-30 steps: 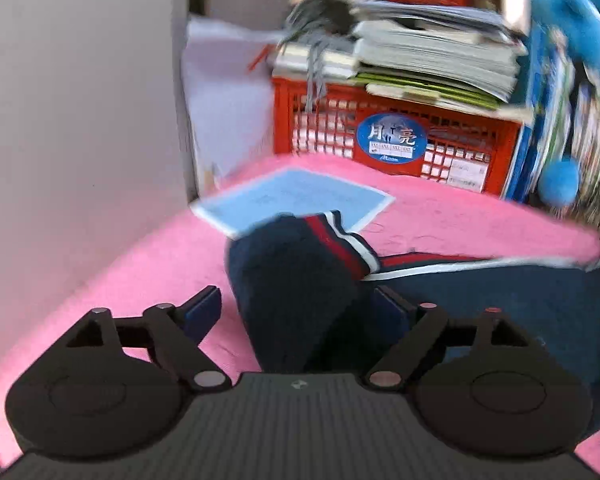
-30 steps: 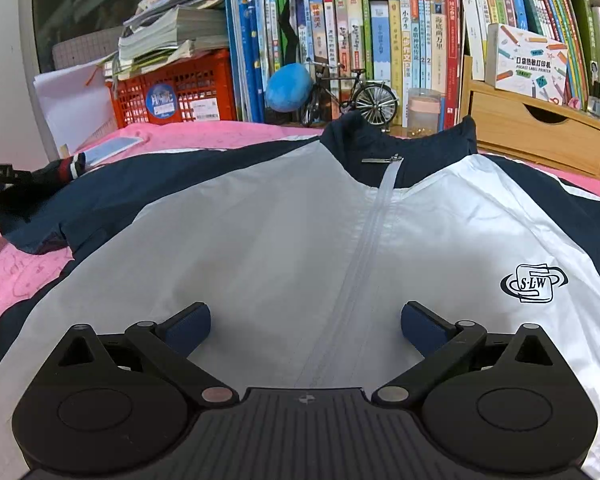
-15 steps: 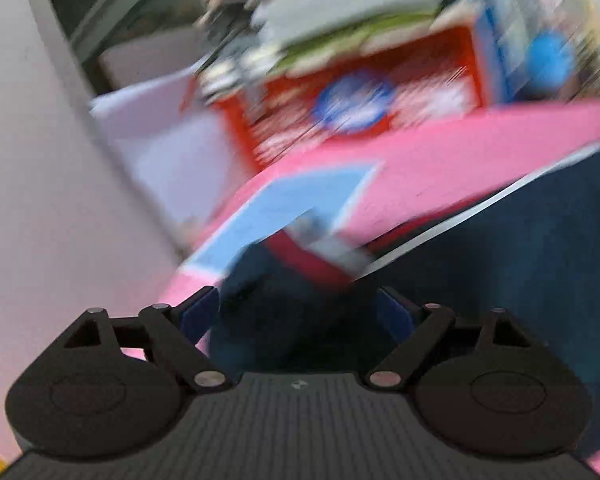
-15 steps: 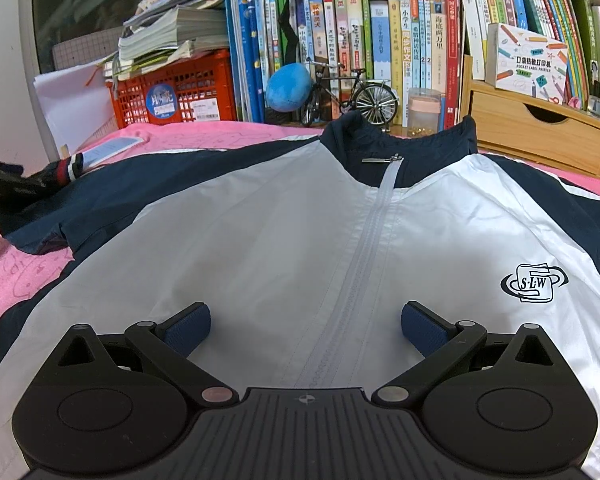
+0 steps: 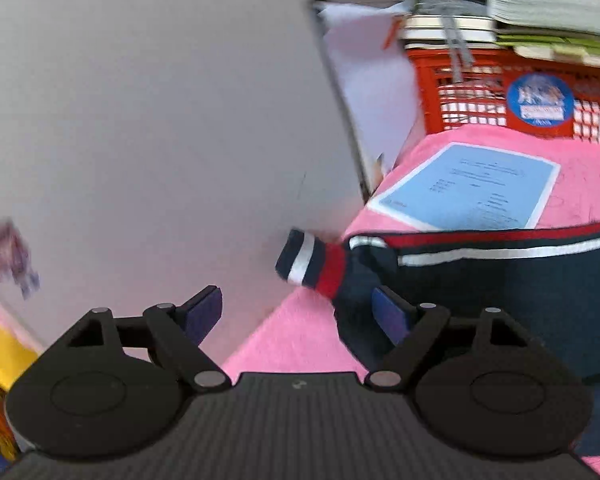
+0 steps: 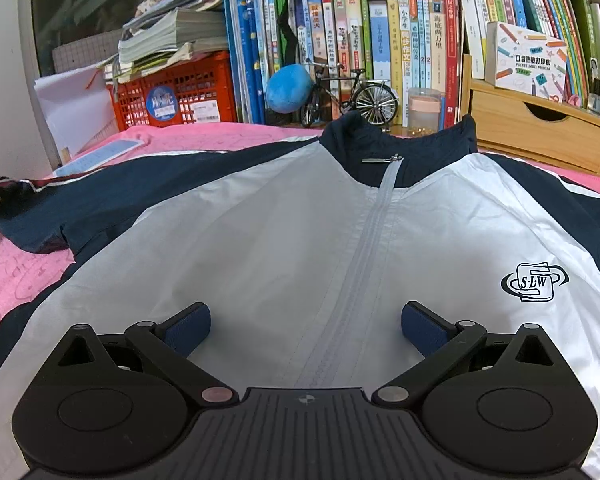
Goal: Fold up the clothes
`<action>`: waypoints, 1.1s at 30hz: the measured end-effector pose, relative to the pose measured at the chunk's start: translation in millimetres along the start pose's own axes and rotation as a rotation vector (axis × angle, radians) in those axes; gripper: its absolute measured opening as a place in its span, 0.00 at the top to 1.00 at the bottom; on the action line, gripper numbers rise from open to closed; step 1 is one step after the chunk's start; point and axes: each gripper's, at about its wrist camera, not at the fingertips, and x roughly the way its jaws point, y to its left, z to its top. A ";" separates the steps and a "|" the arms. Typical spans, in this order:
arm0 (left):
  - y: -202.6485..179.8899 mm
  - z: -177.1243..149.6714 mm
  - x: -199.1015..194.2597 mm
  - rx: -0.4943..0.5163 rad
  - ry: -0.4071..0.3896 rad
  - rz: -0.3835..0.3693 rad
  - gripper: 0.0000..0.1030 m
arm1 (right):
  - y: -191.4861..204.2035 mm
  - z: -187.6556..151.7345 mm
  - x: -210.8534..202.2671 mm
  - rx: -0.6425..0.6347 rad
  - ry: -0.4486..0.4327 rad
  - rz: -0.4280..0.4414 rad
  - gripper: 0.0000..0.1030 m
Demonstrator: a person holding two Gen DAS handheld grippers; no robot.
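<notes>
A white jacket [image 6: 260,240] with navy sleeves lies face up on the pink cover [image 6: 12,264], its zipper [image 6: 376,216] done up. My right gripper [image 6: 306,328] hovers open low over the chest, with the zipper line running between its fingers. The left sleeve [image 6: 100,200] stretches out towards the left edge. In the left wrist view its striped cuff [image 5: 312,264] points at the grey wall, just ahead of my left gripper [image 5: 296,312]. That gripper is open; the navy sleeve fabric lies against its right finger [image 5: 388,314], and nothing is pinched.
A grey wall panel [image 5: 160,120] stands close on the left. A blue sheet [image 5: 472,196] lies on the cover before a red crate [image 6: 172,92] stacked with books. Bookshelves, a blue plush ball [image 6: 288,88], a toy bicycle [image 6: 352,96] and a wooden drawer box [image 6: 532,132] line the back.
The left gripper swung left towards the wall. The sleeve, bunched between its fingers before, now lies stretched out leftward with the cuff ahead. The right gripper stayed still.
</notes>
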 end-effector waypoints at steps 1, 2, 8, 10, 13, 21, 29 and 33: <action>-0.6 -2.5 -7.3 -0.004 -0.019 -0.002 0.21 | 0.0 0.0 0.0 0.000 0.000 0.000 0.00; -1.8 -5.1 -16.2 -0.003 -0.044 -0.006 0.21 | -0.1 0.0 -0.1 0.001 0.000 0.001 0.00; -54.9 7.9 -83.6 0.022 -0.184 -0.291 0.18 | -0.3 -0.1 -0.9 0.002 0.000 0.002 0.00; -90.4 4.8 -114.4 0.059 -0.215 -0.442 0.14 | -0.1 -0.1 -1.2 0.002 -0.001 0.002 0.00; -148.6 -9.4 -152.7 0.113 -0.207 -0.671 0.12 | 0.3 -0.3 -1.3 0.002 -0.001 0.000 0.00; -272.5 -70.6 -192.1 0.391 -0.153 -0.831 0.12 | -44.7 0.0 -40.8 0.046 -0.087 -0.052 0.00; -273.6 -76.3 -183.3 0.360 -0.118 -0.820 0.00 | -204.5 13.4 -96.9 0.201 -0.212 -0.528 0.00; -274.8 -75.1 -179.9 0.345 -0.101 -0.824 0.00 | -260.8 28.6 -78.1 0.183 -0.101 -0.689 0.00</action>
